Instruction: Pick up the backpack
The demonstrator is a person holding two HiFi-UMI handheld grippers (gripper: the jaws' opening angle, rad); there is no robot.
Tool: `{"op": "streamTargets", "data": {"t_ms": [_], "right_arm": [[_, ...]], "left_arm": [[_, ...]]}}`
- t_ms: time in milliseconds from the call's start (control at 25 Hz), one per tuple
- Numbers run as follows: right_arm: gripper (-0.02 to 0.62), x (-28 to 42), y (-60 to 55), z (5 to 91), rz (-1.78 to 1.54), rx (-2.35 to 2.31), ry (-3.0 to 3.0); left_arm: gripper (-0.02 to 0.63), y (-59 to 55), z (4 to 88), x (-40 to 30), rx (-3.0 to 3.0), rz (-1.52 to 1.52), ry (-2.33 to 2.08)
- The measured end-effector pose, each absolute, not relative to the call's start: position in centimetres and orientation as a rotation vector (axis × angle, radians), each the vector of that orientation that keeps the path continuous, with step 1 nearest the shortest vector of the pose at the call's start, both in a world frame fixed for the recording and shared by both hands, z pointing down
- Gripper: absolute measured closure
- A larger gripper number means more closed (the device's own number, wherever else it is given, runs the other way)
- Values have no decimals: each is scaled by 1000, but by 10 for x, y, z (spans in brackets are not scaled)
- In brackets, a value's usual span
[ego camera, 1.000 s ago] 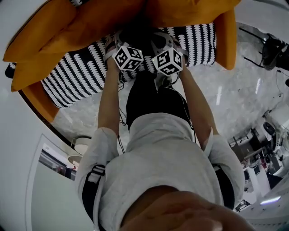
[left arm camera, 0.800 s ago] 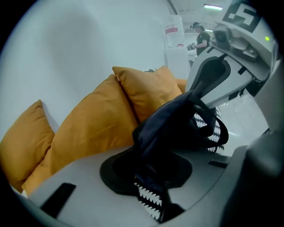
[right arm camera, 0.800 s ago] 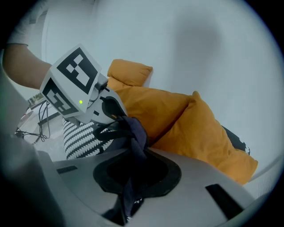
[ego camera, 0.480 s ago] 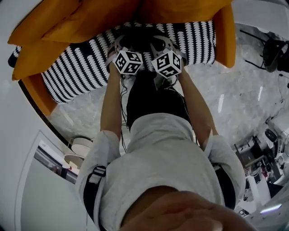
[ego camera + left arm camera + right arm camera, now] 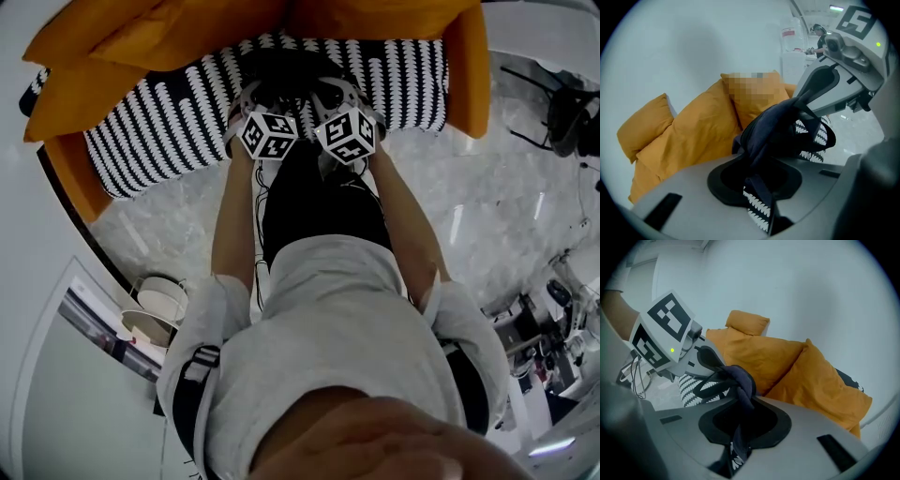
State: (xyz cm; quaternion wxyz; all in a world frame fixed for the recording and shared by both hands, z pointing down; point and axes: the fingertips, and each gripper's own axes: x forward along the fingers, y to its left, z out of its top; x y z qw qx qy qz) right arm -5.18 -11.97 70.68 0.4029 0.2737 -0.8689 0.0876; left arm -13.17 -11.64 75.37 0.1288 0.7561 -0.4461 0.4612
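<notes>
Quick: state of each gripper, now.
Left gripper: jaws have just been closing, now clamped on the backpack.
Right gripper: shut on the backpack too.

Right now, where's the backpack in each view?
Head view: backpack top centre on the striped seat, above the marker cubes.
Left gripper view: backpack centre, in the left claw, whose jaws have just been closing.
Right gripper view: backpack centre, gripped by the right claw.
Shared landmark: orange cushions.
</notes>
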Motion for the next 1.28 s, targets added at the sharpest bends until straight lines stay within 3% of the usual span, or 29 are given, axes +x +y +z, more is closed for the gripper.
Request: {"op": "streamTargets", "data": {"t_ms": [920,1280], "right_arm": [[523,-77,-34,693,350,610,-2213],[525,-29,-22,665,397,700,-2247]], "left_arm": [[546,-23,738,-157,2040,1202,-1319],[546,-10,703,-111,1962,1062,-1404]]}}
